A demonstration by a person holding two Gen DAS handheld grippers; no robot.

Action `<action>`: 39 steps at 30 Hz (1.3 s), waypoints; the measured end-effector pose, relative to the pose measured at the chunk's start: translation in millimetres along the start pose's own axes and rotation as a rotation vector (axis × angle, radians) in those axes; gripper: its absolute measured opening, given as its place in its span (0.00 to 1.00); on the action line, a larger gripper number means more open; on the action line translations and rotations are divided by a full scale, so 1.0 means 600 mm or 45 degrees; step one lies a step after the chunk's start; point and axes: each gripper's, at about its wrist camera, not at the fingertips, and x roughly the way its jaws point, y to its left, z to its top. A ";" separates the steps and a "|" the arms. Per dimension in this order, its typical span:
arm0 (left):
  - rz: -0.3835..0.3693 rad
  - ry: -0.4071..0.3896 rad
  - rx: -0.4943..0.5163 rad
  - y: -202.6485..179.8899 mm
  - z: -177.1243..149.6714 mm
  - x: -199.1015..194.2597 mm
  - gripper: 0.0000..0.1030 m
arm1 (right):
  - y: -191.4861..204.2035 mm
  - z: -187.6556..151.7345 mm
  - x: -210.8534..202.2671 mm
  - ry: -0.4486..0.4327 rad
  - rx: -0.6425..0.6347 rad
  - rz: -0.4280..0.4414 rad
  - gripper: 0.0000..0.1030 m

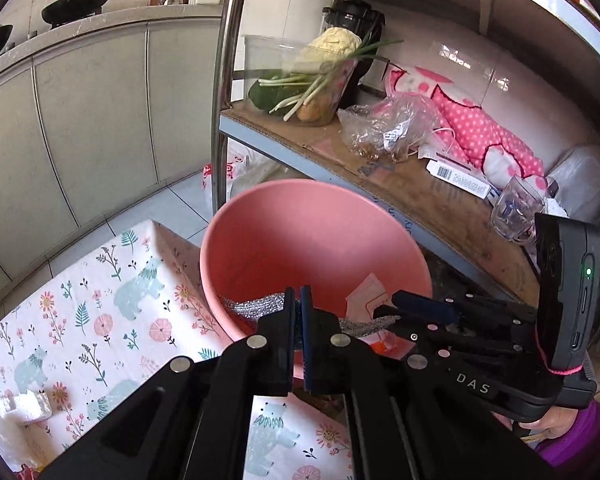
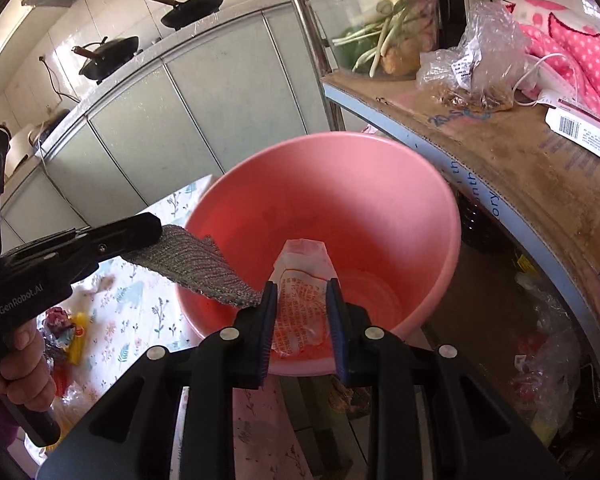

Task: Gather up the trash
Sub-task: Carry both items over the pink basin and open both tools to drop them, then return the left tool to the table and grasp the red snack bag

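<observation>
My left tongs [image 1: 297,300] pinch a silver mesh cloth [image 2: 196,268], which hangs over the near left rim of the pink bucket [image 2: 380,184]. My right tongs [image 2: 302,300] pinch a printed wrapper [image 2: 302,280] above the bucket's mouth. More litter [image 2: 66,336] lies on the floral tablecloth [image 1: 100,312] at the left.

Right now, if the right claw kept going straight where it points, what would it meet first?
Probably the inner wall of the pink bucket: the right claw, shut on the wrapper, points into its mouth. Depth is uncertain.
</observation>
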 end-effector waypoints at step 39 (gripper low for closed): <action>0.266 -0.455 -0.138 0.087 -0.112 -0.418 0.39 | 0.232 -0.059 -0.174 -0.268 -0.384 0.257 0.52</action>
